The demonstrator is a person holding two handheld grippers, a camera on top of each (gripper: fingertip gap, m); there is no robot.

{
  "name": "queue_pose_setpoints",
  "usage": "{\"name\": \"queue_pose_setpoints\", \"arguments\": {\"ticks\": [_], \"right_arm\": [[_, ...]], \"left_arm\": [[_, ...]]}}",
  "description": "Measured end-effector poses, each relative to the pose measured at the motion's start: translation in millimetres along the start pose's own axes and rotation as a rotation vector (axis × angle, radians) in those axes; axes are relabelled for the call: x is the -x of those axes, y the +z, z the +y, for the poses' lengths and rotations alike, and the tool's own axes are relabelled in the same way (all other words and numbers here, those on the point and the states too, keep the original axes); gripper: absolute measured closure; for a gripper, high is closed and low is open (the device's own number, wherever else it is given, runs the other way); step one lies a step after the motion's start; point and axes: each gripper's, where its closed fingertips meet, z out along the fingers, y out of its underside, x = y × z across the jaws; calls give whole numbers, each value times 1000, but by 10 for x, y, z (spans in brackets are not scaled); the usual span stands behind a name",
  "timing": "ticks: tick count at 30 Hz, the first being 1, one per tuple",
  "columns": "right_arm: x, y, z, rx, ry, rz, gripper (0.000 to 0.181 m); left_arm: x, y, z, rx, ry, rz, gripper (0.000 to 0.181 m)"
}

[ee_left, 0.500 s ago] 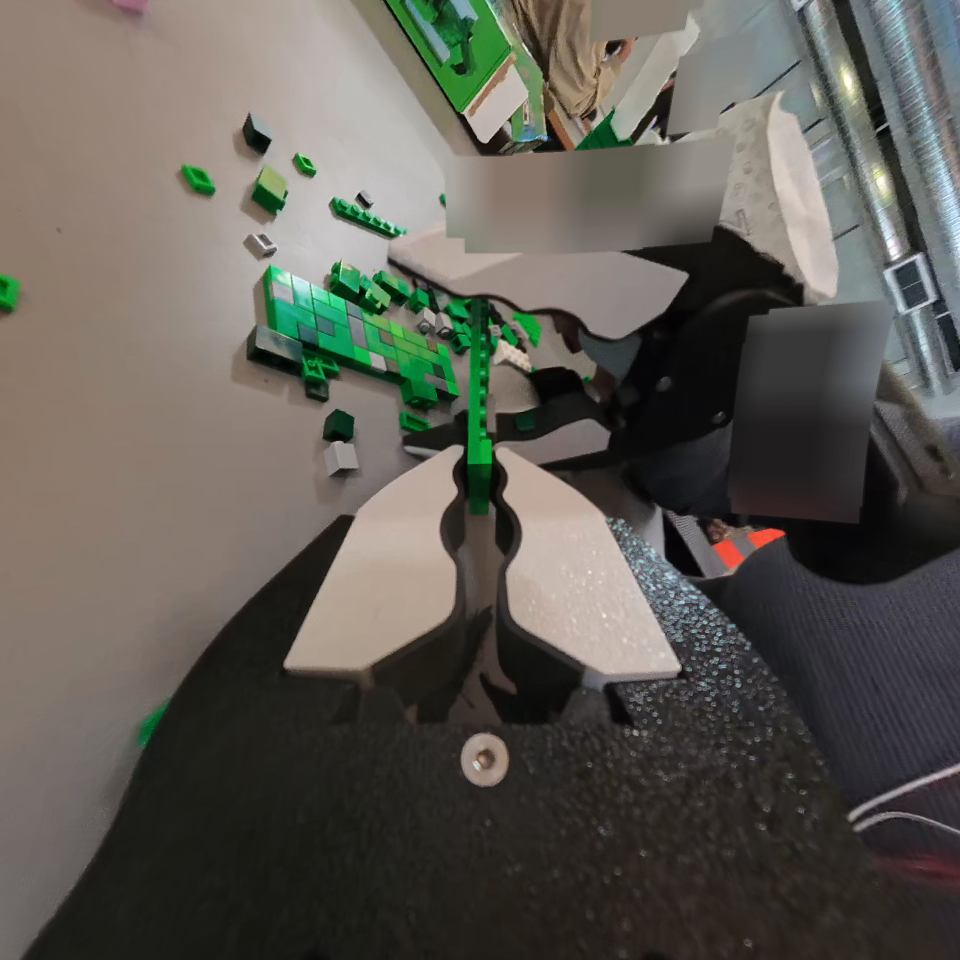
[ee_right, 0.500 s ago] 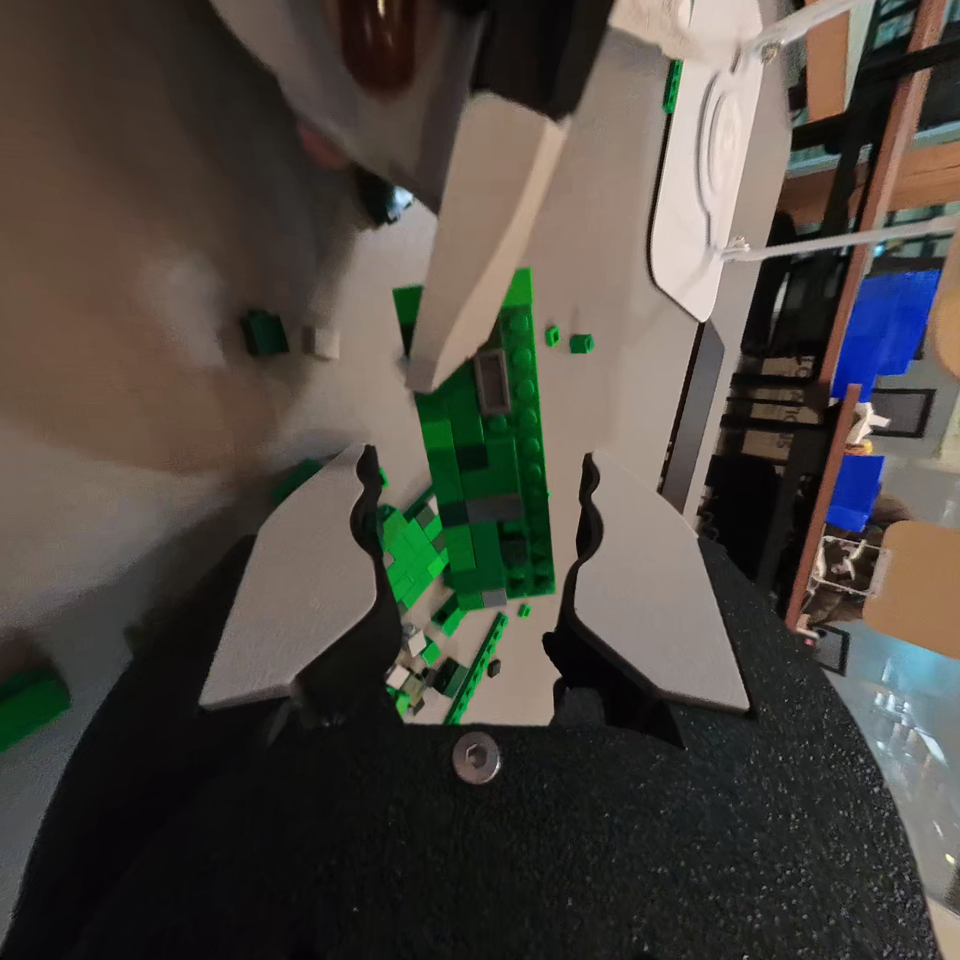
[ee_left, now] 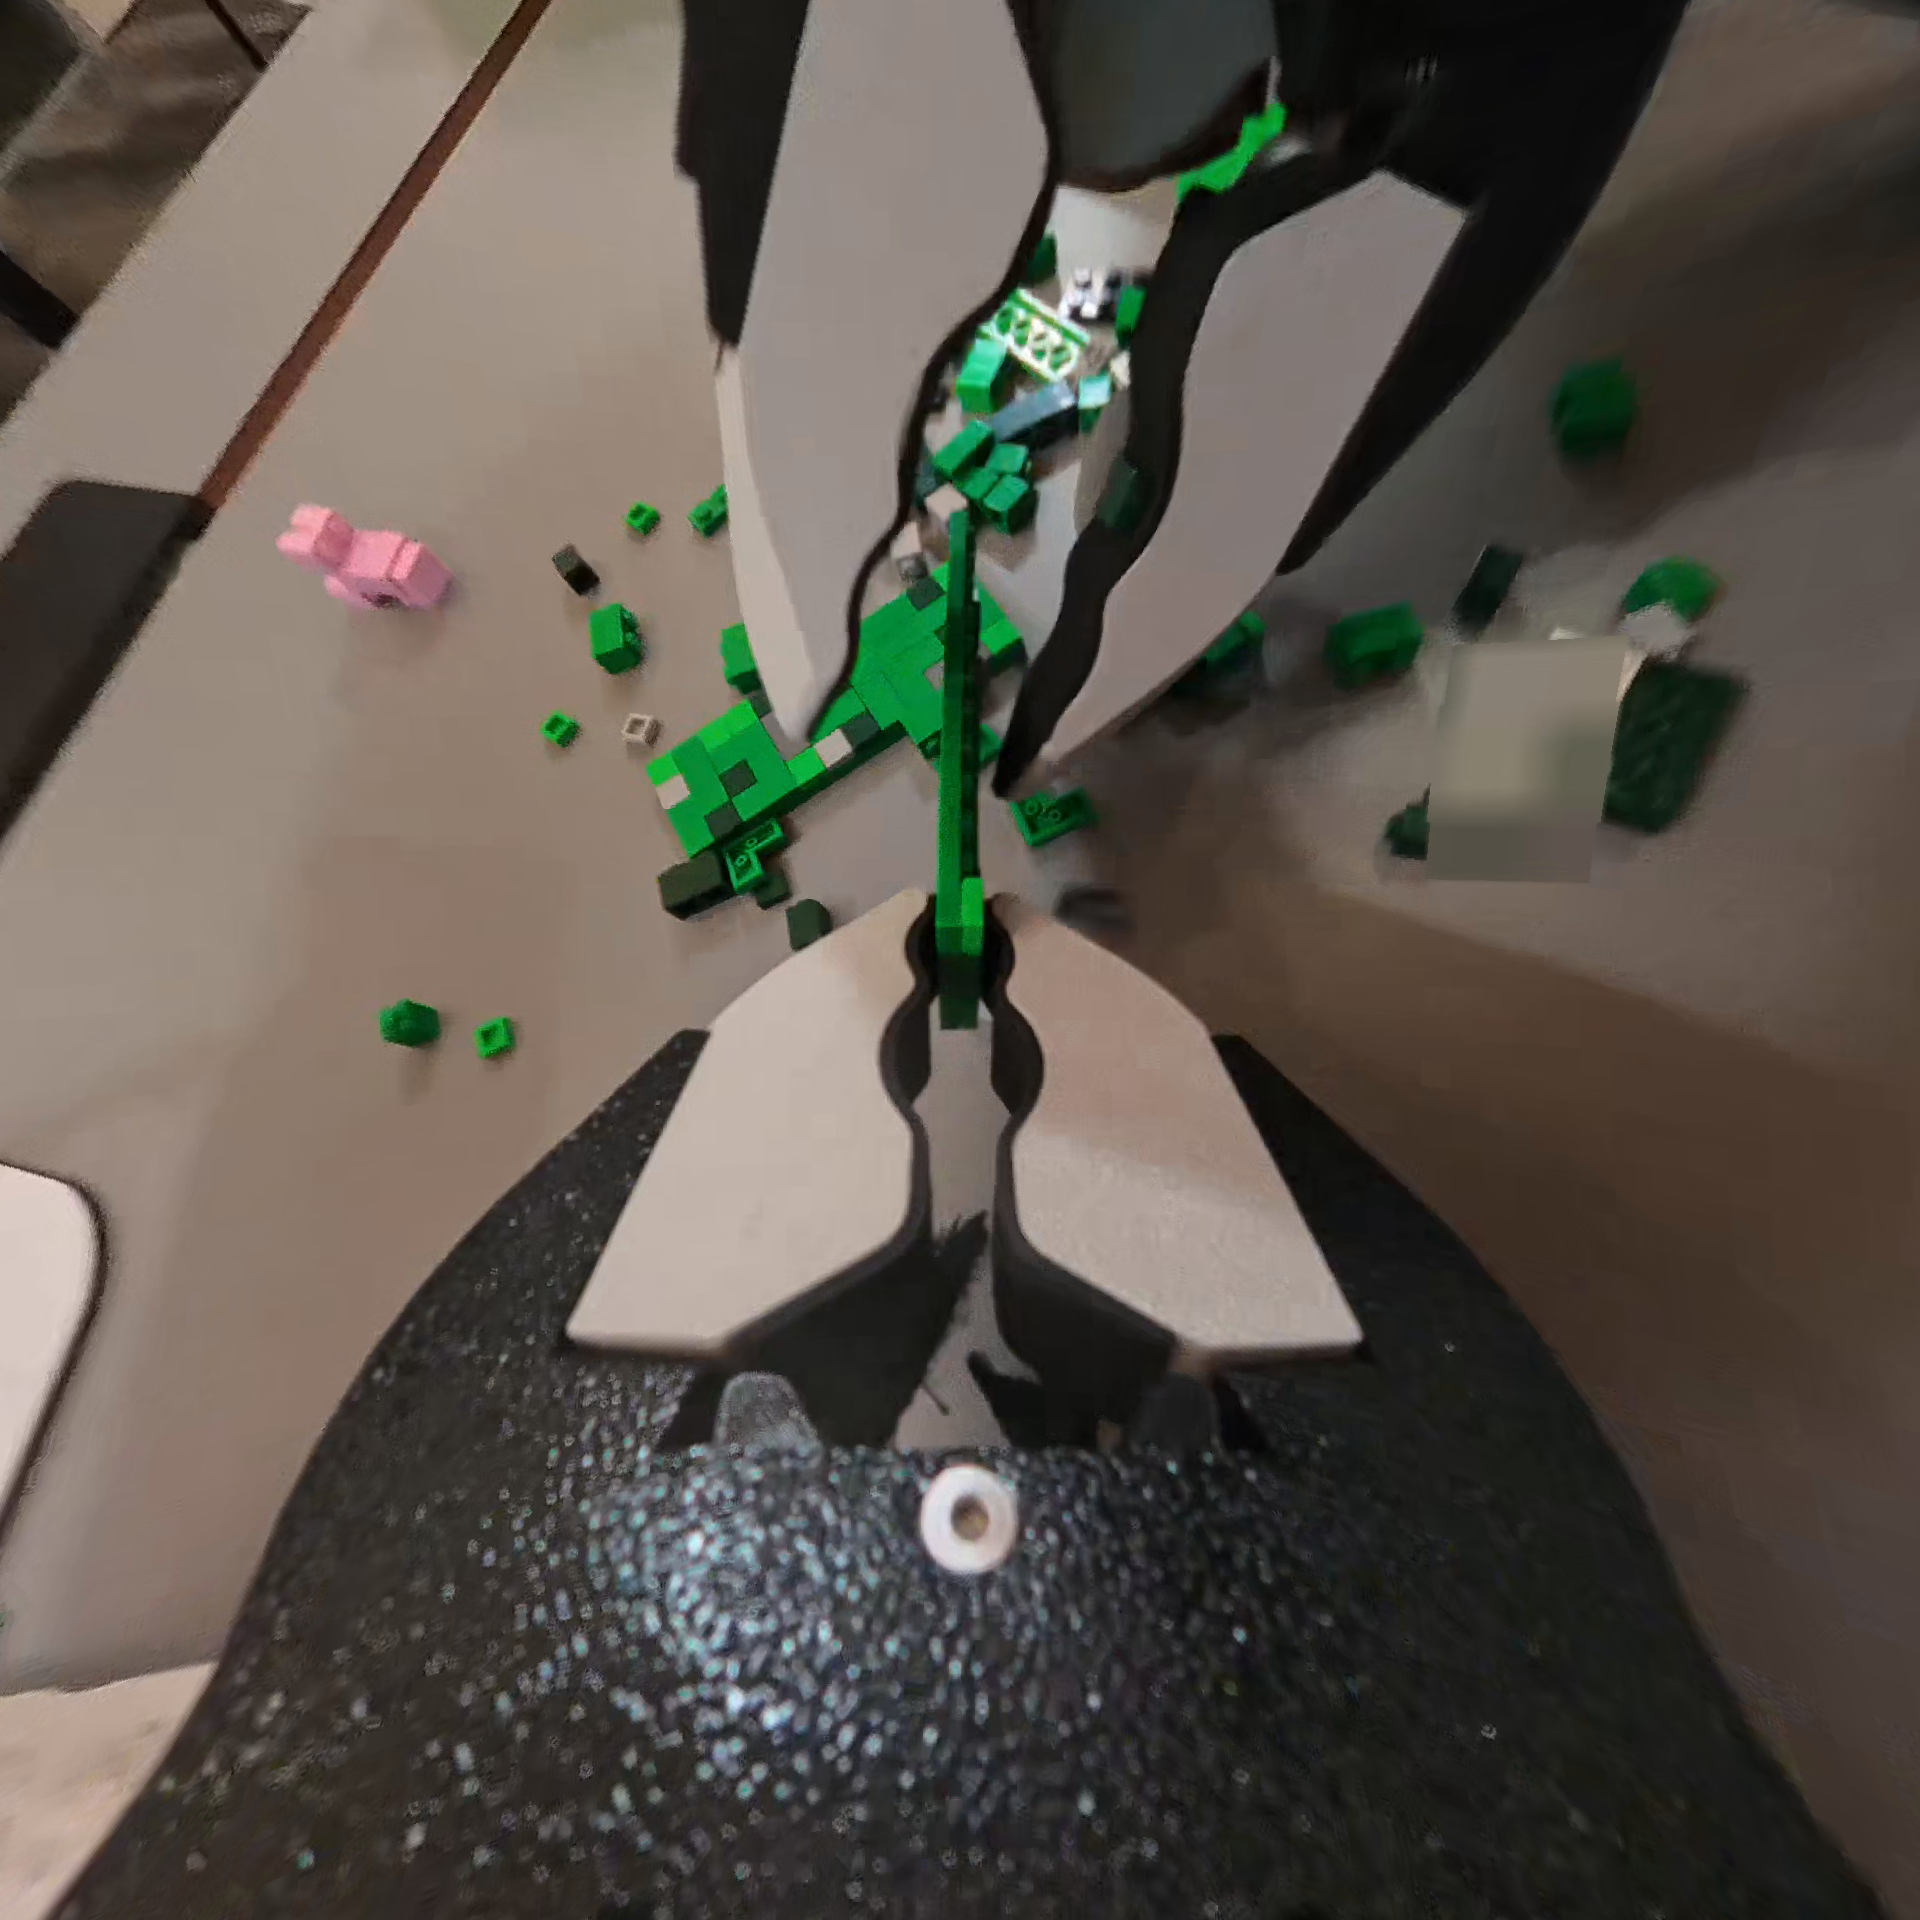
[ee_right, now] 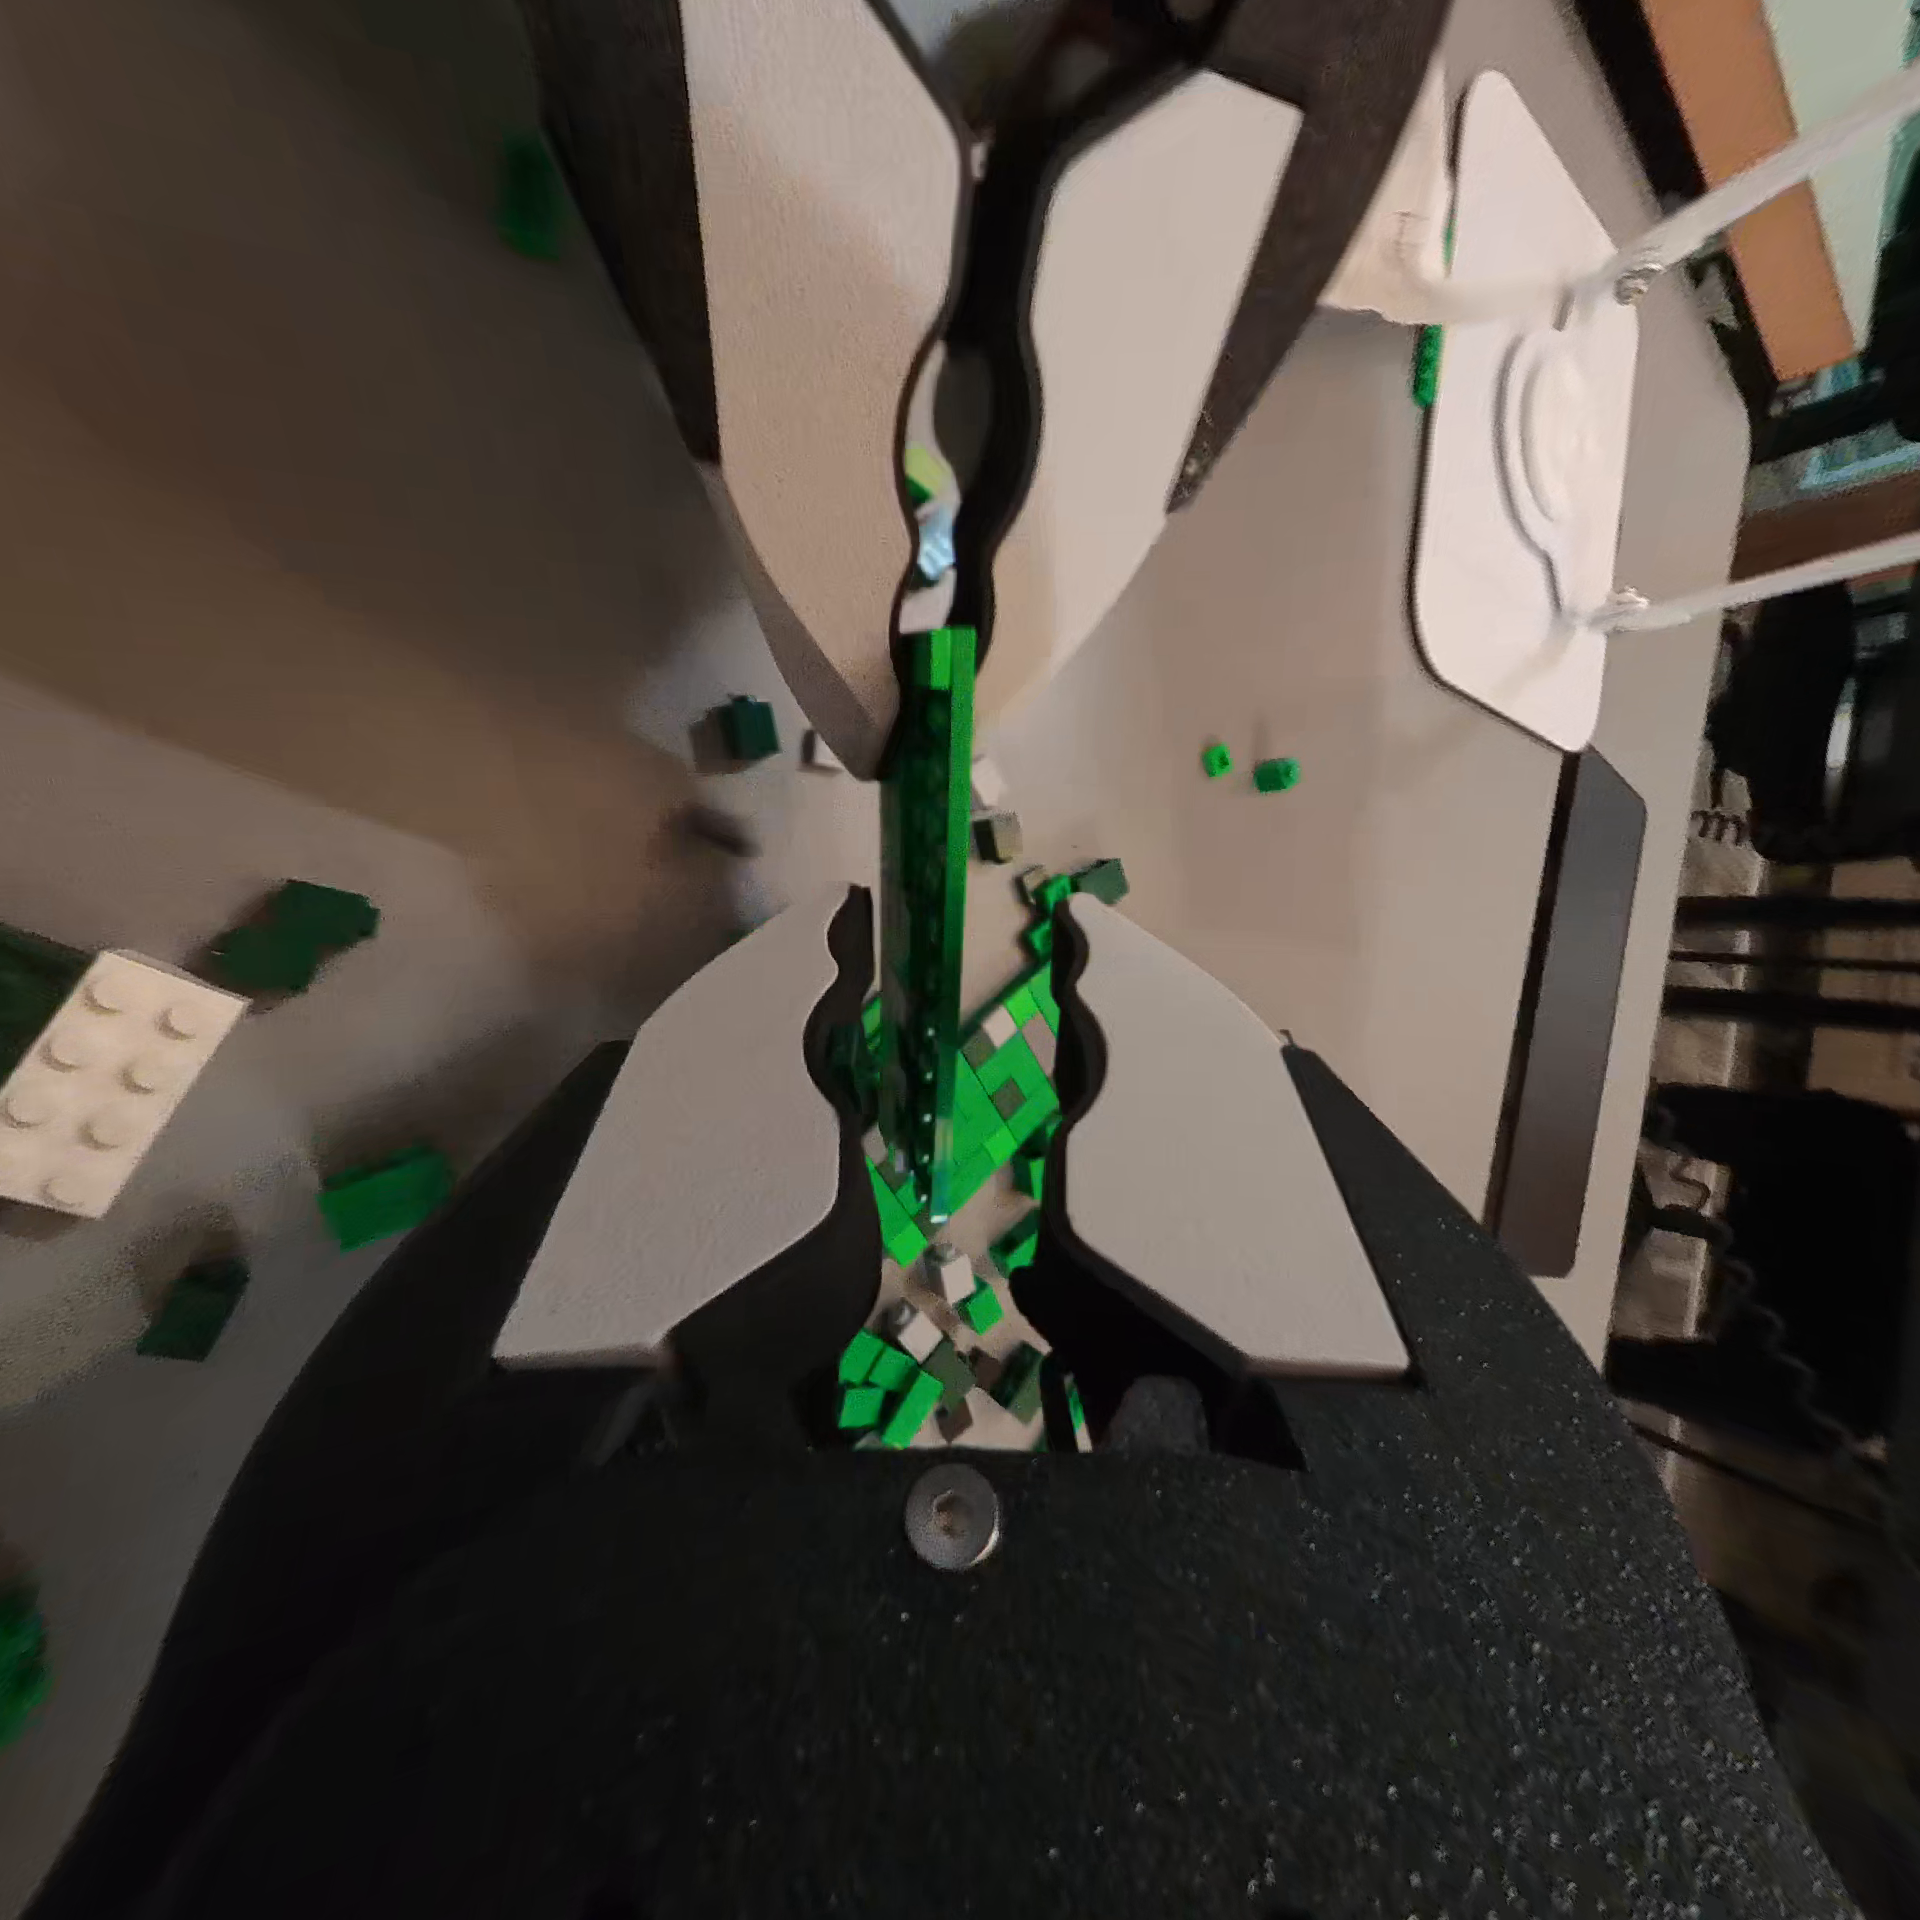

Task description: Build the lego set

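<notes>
Our left gripper (ee_left: 961, 935) clamps one end of a long studded green plastic Lego plate (ee_left: 958, 717), held edge-on above the grey table (ee_left: 312, 852); our right gripper (ee_right: 951, 914), jaws wide, straddles its free end, clear each side.

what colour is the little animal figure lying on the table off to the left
Pink. The animal figure shows best in the left wrist view, lying apart from the green pieces.

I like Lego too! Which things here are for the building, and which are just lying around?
For the building: left gripper clamping a long green plate; right gripper, open around it; flat green build.

Lying around: pink pig, white brick, white tray.
</notes>
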Motion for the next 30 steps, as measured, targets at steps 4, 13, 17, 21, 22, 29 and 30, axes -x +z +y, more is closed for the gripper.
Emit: {"name": "queue_pose_setpoints", "arguments": {"ticks": [4,13,17,21,22,29,30], "right_arm": [[19,76,9,20,18,-1,174],[-350,-197,-143,-440,643,41,175],[-286,-299,-315,-631,817,-105,175],[-226,-392,-464,-775,911,-214,175],[-221,-410,-487,-796,923,-226,175],[-190,-451,-533,-865,953,-210,170],[-208,-443,-496,-841,932,-157,162]], "left_arm": [[54,10,2,11,59,-70,167],[245,-139,-310,-328,-452,54,125],[258,-344,-581,-608,-591,207,143],[192,-479,-674,-742,-680,409,163],[142,-471,-677,-735,-695,470,162],[82,-452,-719,-766,-653,487,175],[93,-419,-699,-742,-667,470,176]]}}
